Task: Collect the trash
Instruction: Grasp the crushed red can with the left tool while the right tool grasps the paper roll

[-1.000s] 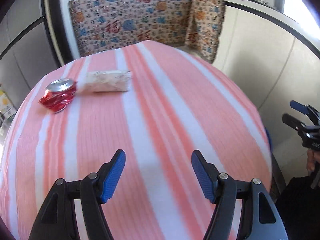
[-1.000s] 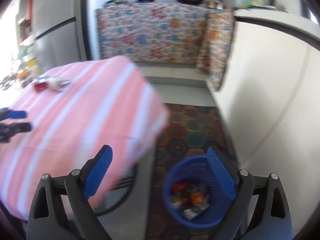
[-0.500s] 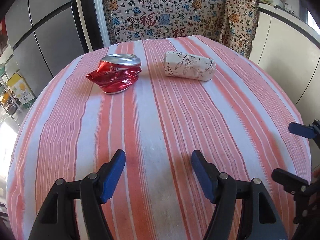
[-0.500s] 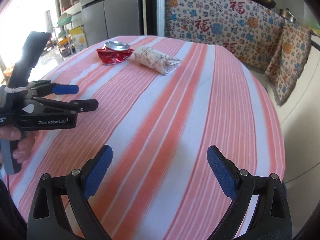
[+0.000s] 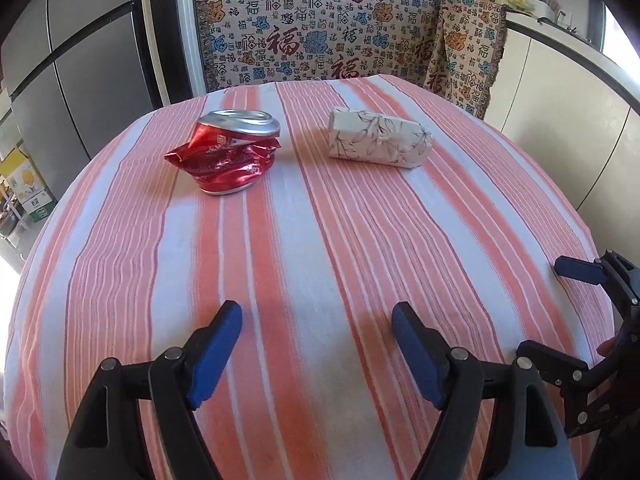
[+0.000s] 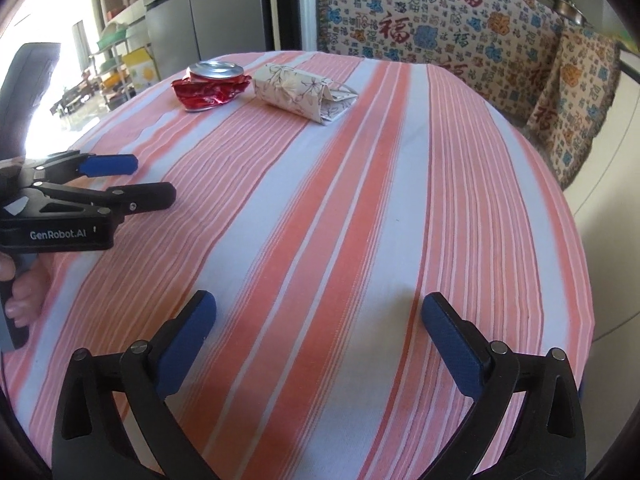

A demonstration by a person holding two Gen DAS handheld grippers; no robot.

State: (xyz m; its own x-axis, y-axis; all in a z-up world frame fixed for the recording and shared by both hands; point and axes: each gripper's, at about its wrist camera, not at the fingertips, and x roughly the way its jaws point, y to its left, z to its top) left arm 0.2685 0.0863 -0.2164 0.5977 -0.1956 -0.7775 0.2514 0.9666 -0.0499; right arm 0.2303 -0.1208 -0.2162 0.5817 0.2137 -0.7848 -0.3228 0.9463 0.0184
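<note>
Progress: nothing collected yet | crushed can [image 5: 226, 151] and paper roll [image 5: 378, 138] lie side by side on table [image 5: 320, 260], far end | left gripper [image 5: 316, 354] and right gripper [image 6: 318, 334] near can-side edge, both empty, jaws opening wide

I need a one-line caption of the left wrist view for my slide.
Left claw, empty and opening, above a striped tablecloth with a crushed red can and a flowered paper packet beyond.
</note>
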